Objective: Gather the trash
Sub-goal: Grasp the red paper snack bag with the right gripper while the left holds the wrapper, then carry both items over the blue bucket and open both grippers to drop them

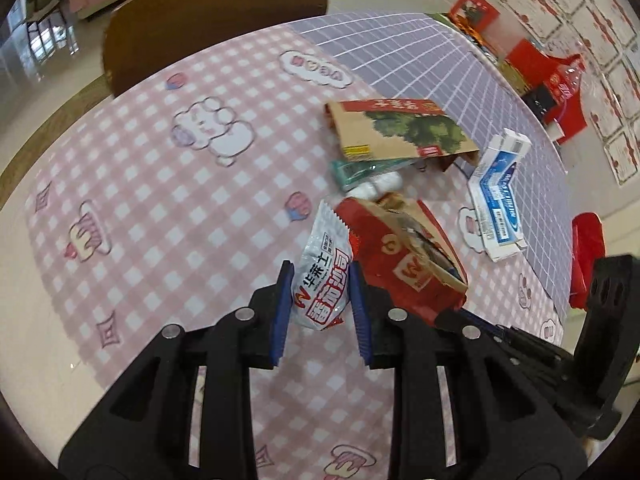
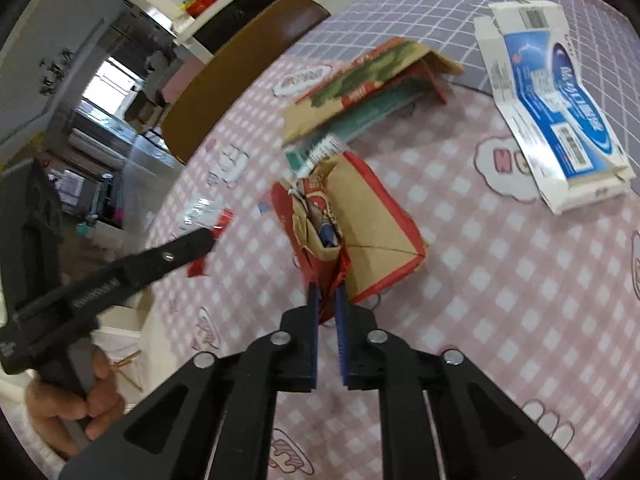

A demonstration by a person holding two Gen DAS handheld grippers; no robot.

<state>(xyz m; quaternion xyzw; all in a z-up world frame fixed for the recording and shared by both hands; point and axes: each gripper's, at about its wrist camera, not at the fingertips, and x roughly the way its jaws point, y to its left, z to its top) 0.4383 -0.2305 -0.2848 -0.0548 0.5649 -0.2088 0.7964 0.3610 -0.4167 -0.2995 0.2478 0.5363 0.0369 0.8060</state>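
A silver sauce packet [image 1: 322, 276] with red print sits between the blue pads of my left gripper [image 1: 320, 280], which is shut on it above the pink checked tablecloth [image 1: 160, 208]. Just right of it is a torn red and brown paper carton [image 1: 400, 264]. My right gripper [image 2: 328, 294] is shut on that carton's [image 2: 372, 224] crumpled lower red edge, and the carton tilts up off the cloth. In the right wrist view my left gripper [image 2: 200, 242] reaches in from the left with the packet [image 2: 204, 216], a hand [image 2: 68, 408] on its handle.
Behind lie a flattened brown carton with a tree picture [image 1: 400, 128], a teal packet [image 1: 360, 170] and a white wad [image 1: 380, 184]. A flattened blue and white box [image 1: 500, 196] lies to the right. A brown chair [image 1: 216, 12] stands at the far edge.
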